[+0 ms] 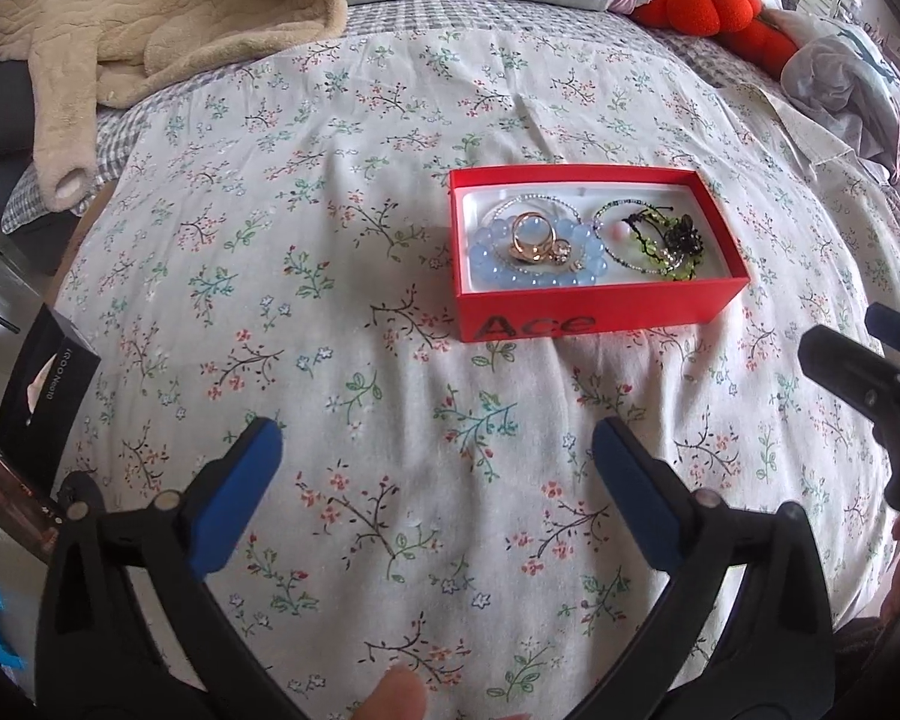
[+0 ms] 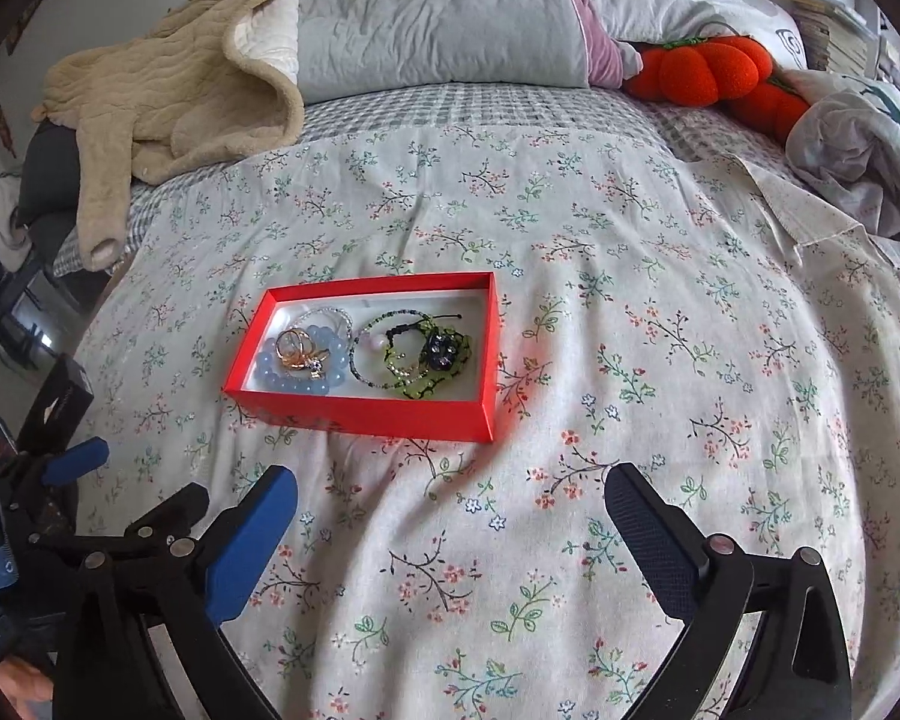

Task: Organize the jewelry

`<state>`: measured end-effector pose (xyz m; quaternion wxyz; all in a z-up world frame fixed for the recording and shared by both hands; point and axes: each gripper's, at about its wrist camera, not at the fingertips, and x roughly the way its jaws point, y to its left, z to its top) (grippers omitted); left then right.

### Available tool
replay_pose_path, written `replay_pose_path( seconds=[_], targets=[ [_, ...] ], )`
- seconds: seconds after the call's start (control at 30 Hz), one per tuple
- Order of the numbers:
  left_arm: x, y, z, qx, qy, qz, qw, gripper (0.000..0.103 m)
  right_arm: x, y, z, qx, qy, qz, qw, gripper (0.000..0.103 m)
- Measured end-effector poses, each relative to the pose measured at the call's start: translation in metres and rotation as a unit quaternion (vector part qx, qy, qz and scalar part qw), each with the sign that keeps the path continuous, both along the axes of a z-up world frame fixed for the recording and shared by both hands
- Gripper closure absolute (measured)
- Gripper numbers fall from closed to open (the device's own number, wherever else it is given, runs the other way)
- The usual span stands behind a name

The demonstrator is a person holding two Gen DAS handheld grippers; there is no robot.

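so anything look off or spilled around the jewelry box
Nothing stands out. The red box sits flat on the floral bedspread, with the blue bead bracelet, gold rings and green bracelet all inside it. No pieces lie loose on the cover.

From the left wrist we look steeply down along our own fingers at the floral bedspread (image 1: 390,240), close above it, facing the pillows, with the red box (image 1: 594,306) just right of centre. From the right wrist we face the same way, the box (image 2: 366,408) left of centre. Both views share the bedspread (image 2: 630,300), box and pillows.
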<state>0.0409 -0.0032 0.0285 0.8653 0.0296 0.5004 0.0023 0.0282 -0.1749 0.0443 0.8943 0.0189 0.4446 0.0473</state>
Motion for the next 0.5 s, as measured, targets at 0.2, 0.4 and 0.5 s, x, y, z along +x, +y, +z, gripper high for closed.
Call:
replay_pose_path(
  seconds=[0.2, 0.4, 0.5],
  targets=[
    [-0.0065, 0.0038, 0.0045, -0.014, -0.011, 0.009, 0.9998, 0.000, -0.0076, 0.0008, -0.0012, -0.017, 0.001, -0.006, 1.000, 0.000],
    [-0.0081, 0.0018, 0.0063, -0.018, -0.015, 0.007, 0.9997, 0.000, -0.0077, 0.0052, -0.0040, -0.032, 0.002, -0.006, 0.999, 0.000],
    [-0.0086, 0.0015, 0.0058, -0.018, -0.014, 0.005, 0.9997, 0.000, -0.0061, 0.0063, -0.0061, -0.036, 0.005, -0.006, 0.999, 0.000]
  ],
)
